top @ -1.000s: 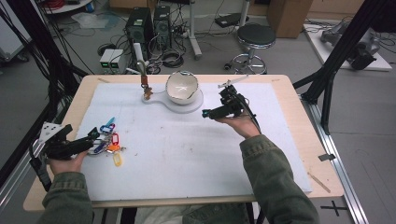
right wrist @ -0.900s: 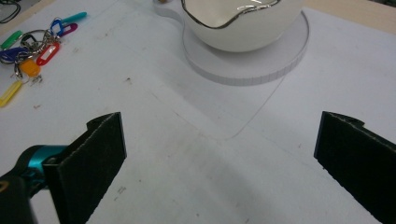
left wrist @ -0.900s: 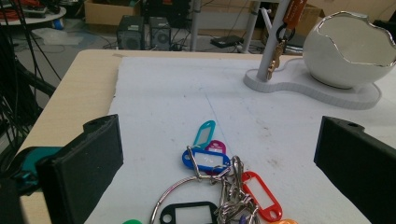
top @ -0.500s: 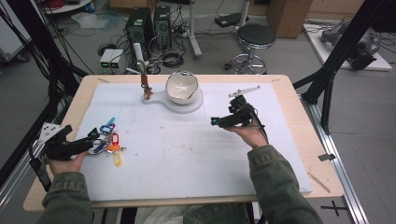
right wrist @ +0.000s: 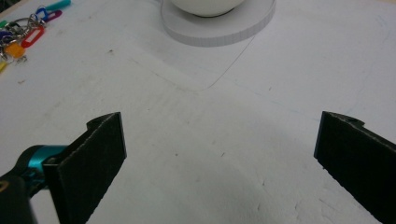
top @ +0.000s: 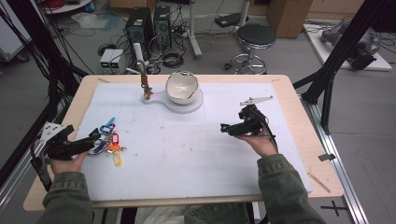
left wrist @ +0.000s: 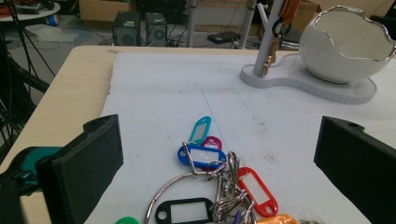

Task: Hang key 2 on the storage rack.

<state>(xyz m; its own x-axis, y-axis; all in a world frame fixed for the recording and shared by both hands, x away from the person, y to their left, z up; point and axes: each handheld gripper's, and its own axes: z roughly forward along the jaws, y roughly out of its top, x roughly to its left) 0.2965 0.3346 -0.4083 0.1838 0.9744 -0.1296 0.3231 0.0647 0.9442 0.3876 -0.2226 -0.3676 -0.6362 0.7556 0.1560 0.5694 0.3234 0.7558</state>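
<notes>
Right tongs point(top: 225, 127) have withdrawn from the bowl point(top: 182, 87) toward mid-worktop point(top: 196, 154), jaws spread, holding nothing. Left tongs point(top: 95, 135), jaws spread, sit at the key-tag bunch point(top: 109, 142), which lies between them on the white mat.

Key bunch point(top: 106, 140) at mat's point(top: 187, 154) left; bowl point(top: 182, 87) on stand point(top: 173, 99) behind.

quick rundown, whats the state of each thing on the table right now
left claw: open, empty, jaws either side of the keys
right claw: open, empty, above bare mat
key bunch: flat on mat, ungripped
bowl: upright on white stand, looks empty
stand post: upright, key hanging
</notes>
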